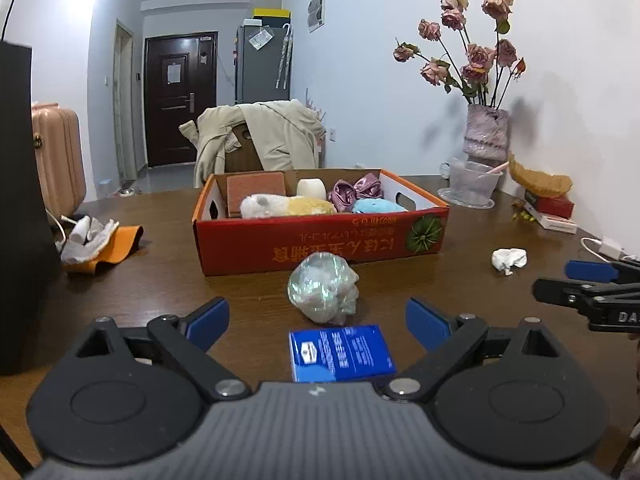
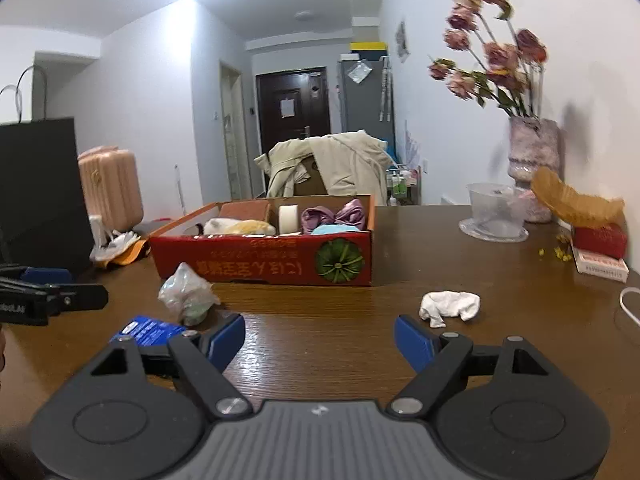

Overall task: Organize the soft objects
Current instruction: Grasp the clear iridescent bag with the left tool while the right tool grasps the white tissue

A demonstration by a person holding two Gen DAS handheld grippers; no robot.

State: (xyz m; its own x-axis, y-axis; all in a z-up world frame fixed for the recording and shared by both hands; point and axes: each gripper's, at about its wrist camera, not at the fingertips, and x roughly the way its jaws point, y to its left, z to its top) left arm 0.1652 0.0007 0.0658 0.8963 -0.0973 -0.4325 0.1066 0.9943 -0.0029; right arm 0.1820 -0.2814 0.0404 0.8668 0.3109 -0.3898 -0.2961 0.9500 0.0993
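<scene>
A red cardboard box (image 1: pixel 320 240) (image 2: pixel 264 258) stands on the brown table and holds soft toys, a purple cloth, a white roll and a brown sponge. A soft item in a clear plastic bag (image 1: pixel 322 293) (image 2: pixel 186 294) lies in front of the box. A crumpled white cloth (image 1: pixel 509 258) (image 2: pixel 450 306) lies to the right. My left gripper (image 1: pixel 318 320) is open and empty, just short of the bagged item. My right gripper (image 2: pixel 320 340) is open and empty over bare table, left of the white cloth; it also shows at the right edge of the left wrist view (image 1: pixel 592 280).
A blue packet (image 1: pixel 340 354) (image 2: pixel 146 330) lies near the left gripper. A vase of dried roses (image 1: pixel 484 132), a clear bowl (image 2: pixel 494 214) and red boxes (image 2: pixel 600 240) stand at the right wall. A black bag (image 2: pixel 40 192) and an orange cloth (image 1: pixel 112 246) lie left.
</scene>
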